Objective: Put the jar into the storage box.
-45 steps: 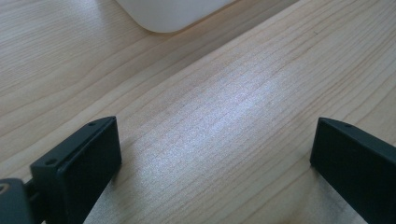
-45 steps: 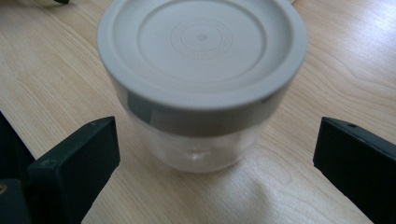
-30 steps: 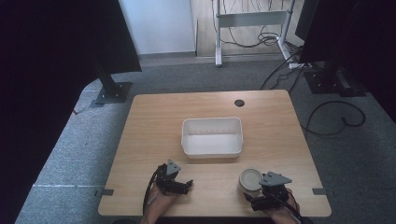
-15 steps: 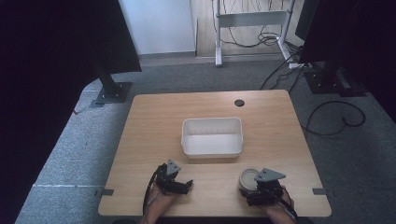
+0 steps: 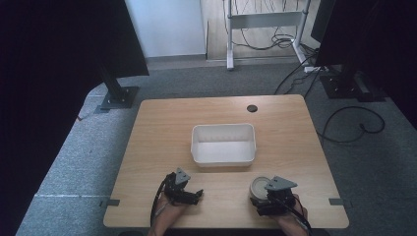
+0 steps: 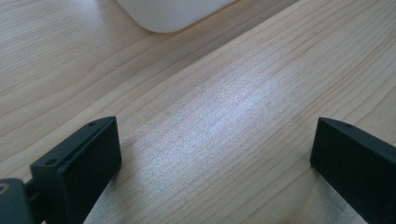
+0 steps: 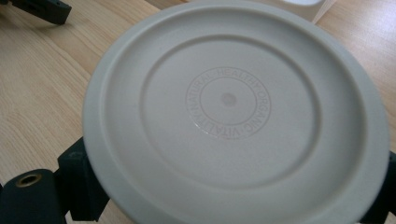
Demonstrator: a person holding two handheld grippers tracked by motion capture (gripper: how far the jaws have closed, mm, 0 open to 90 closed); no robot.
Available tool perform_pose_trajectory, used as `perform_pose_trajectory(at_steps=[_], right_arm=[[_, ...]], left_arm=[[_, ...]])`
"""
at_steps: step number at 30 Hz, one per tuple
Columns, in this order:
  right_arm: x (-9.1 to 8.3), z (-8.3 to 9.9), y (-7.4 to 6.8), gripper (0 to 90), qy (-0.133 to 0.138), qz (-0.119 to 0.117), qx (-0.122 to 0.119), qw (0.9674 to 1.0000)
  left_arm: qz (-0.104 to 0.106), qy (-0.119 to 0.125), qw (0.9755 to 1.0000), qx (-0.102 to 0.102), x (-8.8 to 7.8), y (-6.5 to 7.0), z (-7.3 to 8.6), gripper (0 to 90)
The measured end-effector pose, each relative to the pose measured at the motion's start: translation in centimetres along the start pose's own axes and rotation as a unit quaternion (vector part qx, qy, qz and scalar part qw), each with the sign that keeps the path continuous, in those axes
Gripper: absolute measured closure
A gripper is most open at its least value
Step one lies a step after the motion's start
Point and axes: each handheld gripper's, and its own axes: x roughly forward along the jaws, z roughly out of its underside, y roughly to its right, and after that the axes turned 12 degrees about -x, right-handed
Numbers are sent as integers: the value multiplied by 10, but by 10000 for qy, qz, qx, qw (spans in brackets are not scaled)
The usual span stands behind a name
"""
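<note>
A round jar with a cream lid (image 5: 258, 188) stands near the table's front edge, right of centre. My right gripper (image 5: 265, 195) is at the jar, held by a hand. In the right gripper view the lid (image 7: 233, 107), embossed with ringed lettering, covers the space between the two jaws, which stand wide apart on either side of the jar beneath the lid's rim; the lid hides any contact. My left gripper (image 5: 195, 194) rests low at the front left, open, with bare wood between its fingers (image 6: 84, 158).
An empty white rectangular bin (image 5: 223, 129) sits at the table's middle; its corner (image 6: 173, 14) lies just beyond the left gripper. A round cable hole (image 5: 252, 108) is near the far edge. Black stands and floor cables surround the table.
My right gripper has slid left and forward until its jaws enclose the jar. The left gripper and the bin have stayed put.
</note>
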Motion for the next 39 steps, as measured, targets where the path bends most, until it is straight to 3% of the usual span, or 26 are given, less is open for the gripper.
perform_pose_trajectory(at_steps=[39], right_arm=[[20, -49, -3, 95, 289, 29, -151, 9995]], left_arm=[[2, -1, 10000, 3, 0, 0, 0, 16]])
